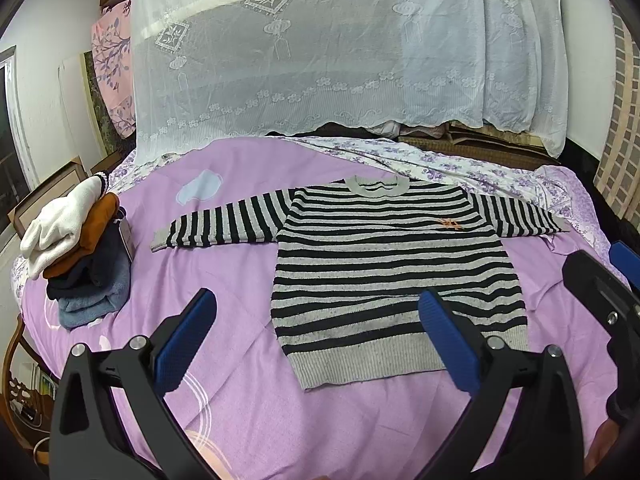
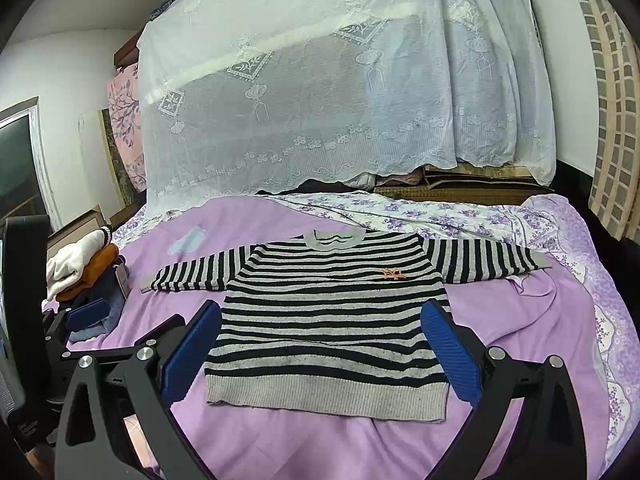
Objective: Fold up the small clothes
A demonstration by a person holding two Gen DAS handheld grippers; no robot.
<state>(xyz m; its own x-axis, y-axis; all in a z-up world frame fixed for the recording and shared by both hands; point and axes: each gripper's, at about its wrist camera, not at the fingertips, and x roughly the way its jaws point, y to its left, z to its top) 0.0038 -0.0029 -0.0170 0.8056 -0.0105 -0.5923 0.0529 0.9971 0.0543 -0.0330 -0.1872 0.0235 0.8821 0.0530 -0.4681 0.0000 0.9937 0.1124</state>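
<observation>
Striped sweater (image 1: 396,276) lies flat, sleeves outstretched, on a purple bedspread (image 1: 224,280), unfolded

Left gripper (image 1: 316,336) and right gripper (image 2: 320,340) hover near the sweater's hem, jaws spread, empty; a pinch taken too deep could catch the bedspread under the sweater and drag both, spoiling the fold

**Striped sweater spread flat, folded stack at the side**

A black-and-grey striped sweater (image 1: 394,276) lies face up on the purple bedspread (image 1: 240,420), unfolded; both sleeves stretch sideways; grey collar far, ribbed grey hem near; a small orange emblem marks the chest; a stack of folded clothes (image 1: 80,256), white, orange, dark and blue, sits well apart beyond the left sleeve.
</observation>
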